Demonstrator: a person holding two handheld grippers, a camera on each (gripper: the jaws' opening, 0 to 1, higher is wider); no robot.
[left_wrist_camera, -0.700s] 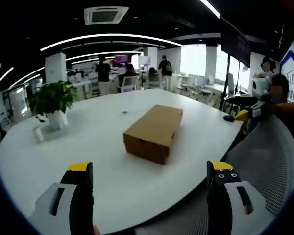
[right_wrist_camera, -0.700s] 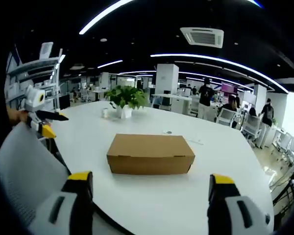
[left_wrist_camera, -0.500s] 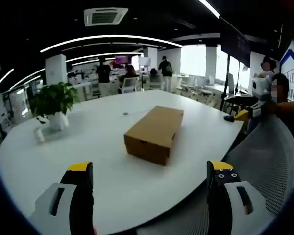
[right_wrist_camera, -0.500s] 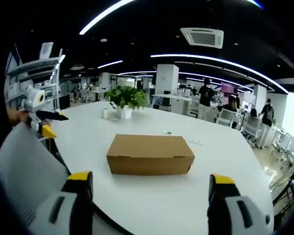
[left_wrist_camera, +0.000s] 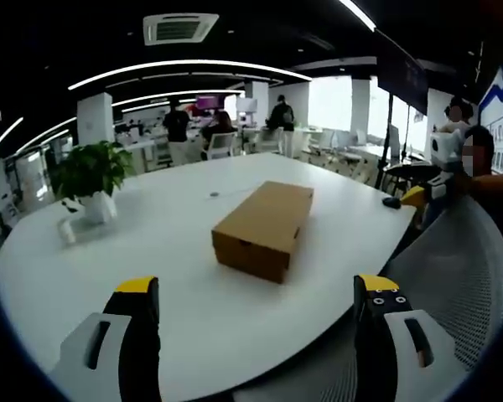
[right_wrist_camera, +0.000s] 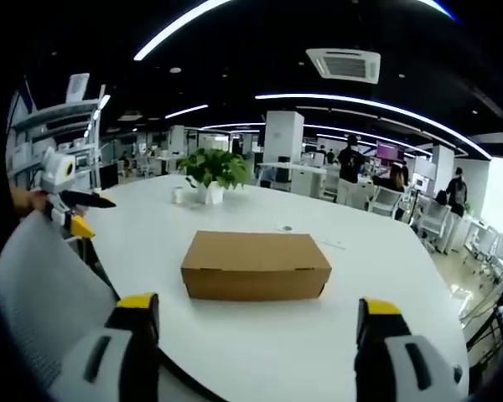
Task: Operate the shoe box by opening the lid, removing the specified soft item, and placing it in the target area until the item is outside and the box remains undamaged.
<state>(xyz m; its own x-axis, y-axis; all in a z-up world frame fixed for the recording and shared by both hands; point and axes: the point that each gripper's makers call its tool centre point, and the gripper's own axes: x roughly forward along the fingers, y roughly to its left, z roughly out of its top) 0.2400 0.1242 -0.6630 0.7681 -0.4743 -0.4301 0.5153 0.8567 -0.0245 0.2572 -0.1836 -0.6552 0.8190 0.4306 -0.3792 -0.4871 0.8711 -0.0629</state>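
**Facing a closed shoe box from two sides, both grippers empty**

Spanning most of both views is a wide white oval worktop (left_wrist_camera: 193, 251) (right_wrist_camera: 260, 335), set in an open office with curved ceiling light strips. People stand and sit at desks in the background, well apart from the worktop.

A grey mesh chair back (left_wrist_camera: 453, 276) (right_wrist_camera: 42, 285) sits at the worktop's edge, at the right in the left gripper view and at the left in the right gripper view.

The shoe box (left_wrist_camera: 264, 228) (right_wrist_camera: 256, 265) is plain brown cardboard. It lies flat near the middle of the worktop with its lid shut. Left gripper view: seen at an angle, one short end nearest. Right gripper view: one long side faces the camera.

A potted plant (left_wrist_camera: 90, 177) (right_wrist_camera: 214, 172) in a white pot stands upright on the worktop, well apart from the box. A small white item sits just beside the pot; too small to identify.

Left gripper (left_wrist_camera: 256, 293): yellow-tipped jaws spread wide, nothing between them, held short of the box. It also appears at the left of the right gripper view (right_wrist_camera: 67, 213), above the chair.

Right gripper (right_wrist_camera: 256, 306): jaws spread wide, nothing held, short of the box. It also appears at the right of the left gripper view (left_wrist_camera: 432, 188), beyond the chair.
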